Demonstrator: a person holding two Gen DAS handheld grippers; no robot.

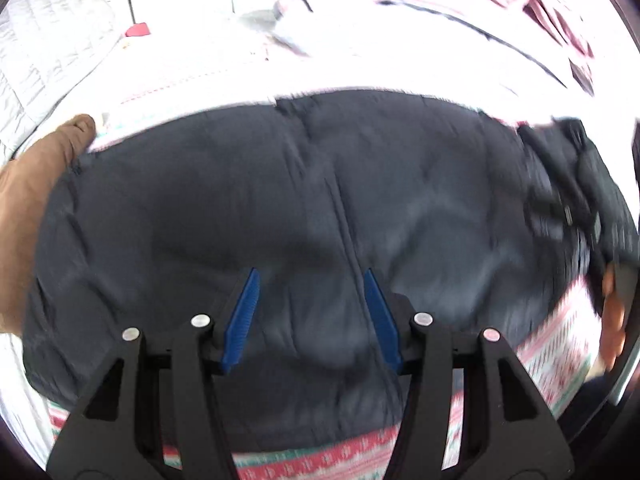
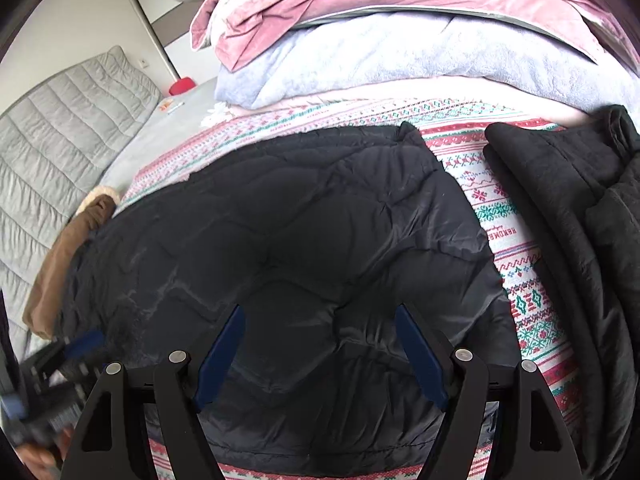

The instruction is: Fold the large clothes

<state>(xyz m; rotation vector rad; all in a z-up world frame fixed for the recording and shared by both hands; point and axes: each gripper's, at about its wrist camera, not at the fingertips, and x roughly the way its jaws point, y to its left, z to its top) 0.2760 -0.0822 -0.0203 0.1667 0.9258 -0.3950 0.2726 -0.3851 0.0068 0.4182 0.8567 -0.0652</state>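
Two tongs, both with blue pads spread apart and nothing between them. Left tongs [image 1: 311, 316]: above the dark quilted jacket [image 1: 280, 208], clear of the fabric; view blurred. Right tongs [image 2: 320, 354]: above the same jacket [image 2: 280, 248], pads not touching it. Jacket: folded into a broad flat bundle, lying on the bed on a patterned blanket [image 2: 512, 248] with red, green and white bands. Brown fur-trimmed hood [image 2: 68, 256]: sticking out from the jacket's left edge in the right wrist view. Second dark garment [image 2: 580, 216]: folded, on the blanket to the right, apart from the jacket. Stacked bedding [image 2: 400, 40], pink over pale lilac: behind the jacket. Grey quilted headboard [image 2: 60, 140]: far left.
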